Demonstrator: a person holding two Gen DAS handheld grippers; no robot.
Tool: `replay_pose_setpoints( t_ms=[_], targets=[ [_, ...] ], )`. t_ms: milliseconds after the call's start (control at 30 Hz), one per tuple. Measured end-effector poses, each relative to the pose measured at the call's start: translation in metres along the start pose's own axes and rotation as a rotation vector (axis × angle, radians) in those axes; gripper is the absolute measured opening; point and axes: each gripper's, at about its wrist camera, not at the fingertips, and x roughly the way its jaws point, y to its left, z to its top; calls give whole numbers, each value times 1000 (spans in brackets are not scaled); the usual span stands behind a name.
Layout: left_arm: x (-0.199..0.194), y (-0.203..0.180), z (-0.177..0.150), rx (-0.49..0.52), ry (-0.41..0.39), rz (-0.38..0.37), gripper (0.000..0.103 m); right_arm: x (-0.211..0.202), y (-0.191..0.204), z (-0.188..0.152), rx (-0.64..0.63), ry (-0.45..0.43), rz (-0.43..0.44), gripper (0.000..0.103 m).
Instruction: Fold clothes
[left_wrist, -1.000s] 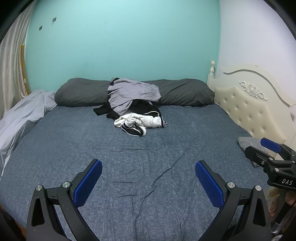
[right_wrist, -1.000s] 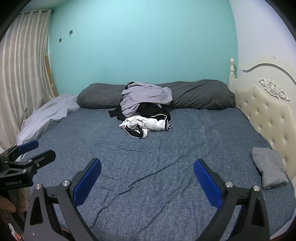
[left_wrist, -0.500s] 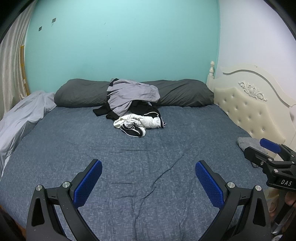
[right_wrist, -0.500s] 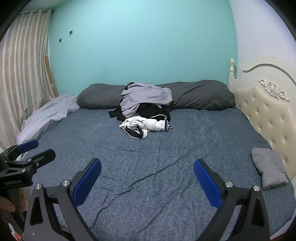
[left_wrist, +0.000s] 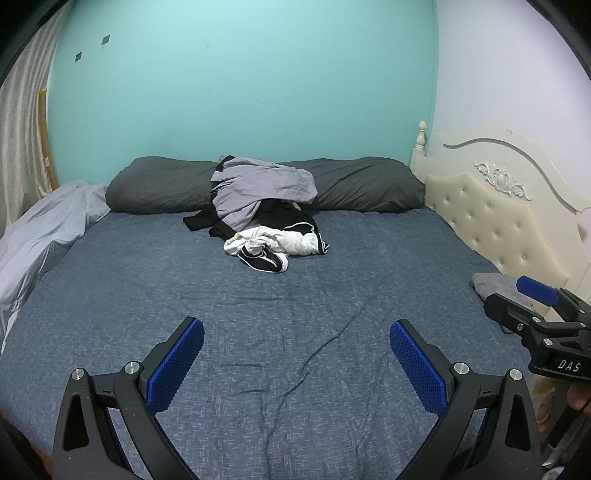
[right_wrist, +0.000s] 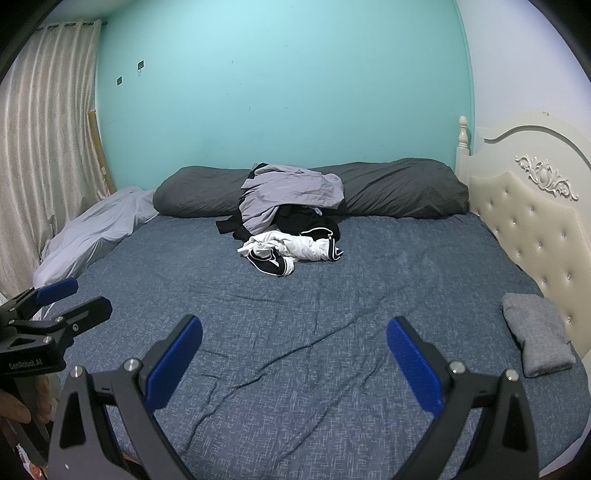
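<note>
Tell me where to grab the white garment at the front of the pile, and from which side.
Pinch a raised fold of the white garment at its near edge, coming from the foot side: it lies crumpled foremost in the clothes pile, apparently uncovered, and both grippers' jaws are open and empty.

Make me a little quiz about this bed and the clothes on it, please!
1. True or false: the left hand-held gripper holds a shirt.
2. What lies folded beside the headboard? A) grey garment B) red towel C) striped sock
3. Fill in: the pile of clothes leans against the long dark ____.

Key
1. False: both it and the right hand-held gripper are open, holding nothing, above the blue sheet.
2. A, the grey folded garment.
3. pillow.
</note>
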Motion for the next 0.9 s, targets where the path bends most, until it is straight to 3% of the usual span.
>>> replay_pose_setpoints(
  t_ms=[500, 767, 900],
  targets=[
    [29, 10, -6, -43, 30, -8, 103, 21, -6, -3, 12, 26, 12, 101],
    [76, 30, -12, -81, 53, 4, 103, 68, -16, -9, 35, 71, 19, 101],
    [109, 48, -14, -122, 54, 44, 103, 98, -18, -9, 34, 99, 30, 101]
  ],
)
